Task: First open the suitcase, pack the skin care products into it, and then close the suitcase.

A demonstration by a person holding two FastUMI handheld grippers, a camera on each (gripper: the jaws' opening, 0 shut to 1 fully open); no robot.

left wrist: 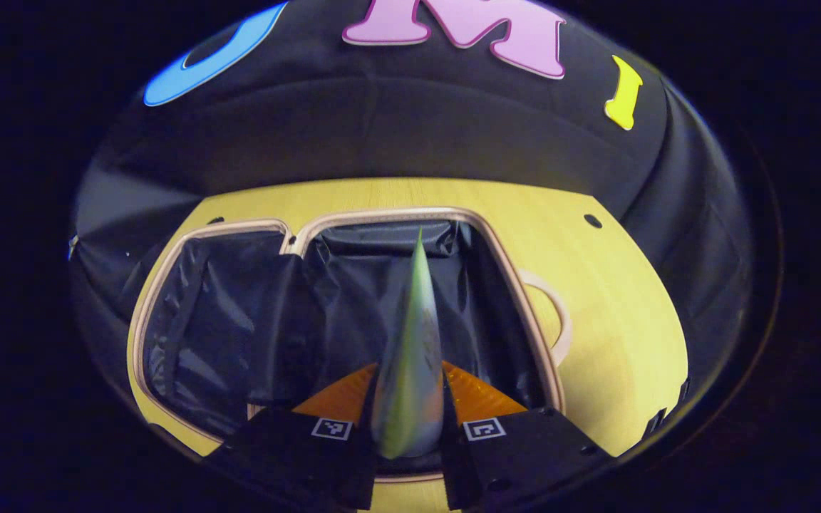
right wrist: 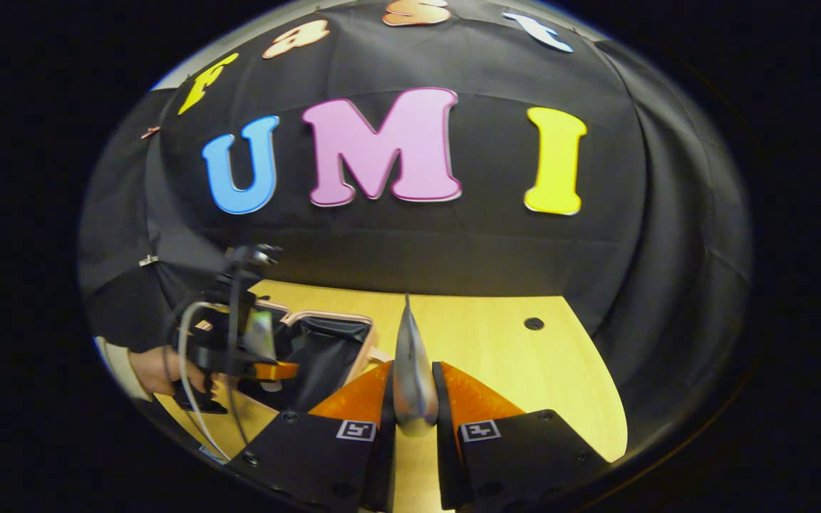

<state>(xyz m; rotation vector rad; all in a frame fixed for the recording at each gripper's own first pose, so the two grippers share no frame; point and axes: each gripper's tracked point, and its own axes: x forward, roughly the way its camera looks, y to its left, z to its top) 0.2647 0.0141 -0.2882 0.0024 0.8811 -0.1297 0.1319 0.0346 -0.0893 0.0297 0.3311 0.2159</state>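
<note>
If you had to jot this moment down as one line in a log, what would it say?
suitcase: open on table | left claw: shut on green tube, over suitcase | right claw: shut on silver tube, over table

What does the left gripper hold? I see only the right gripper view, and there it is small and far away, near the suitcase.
Observer: In the left gripper view, the left gripper is shut on a pale green tube, which points forward between both fingers.
Operator: My right gripper holds a silver tube. Is the green one already over the suitcase?
Observer: It appears so. The suitcase lies open in two halves with dark lining, and the pale green tube hangs over the half on the right in the left gripper view.
</note>
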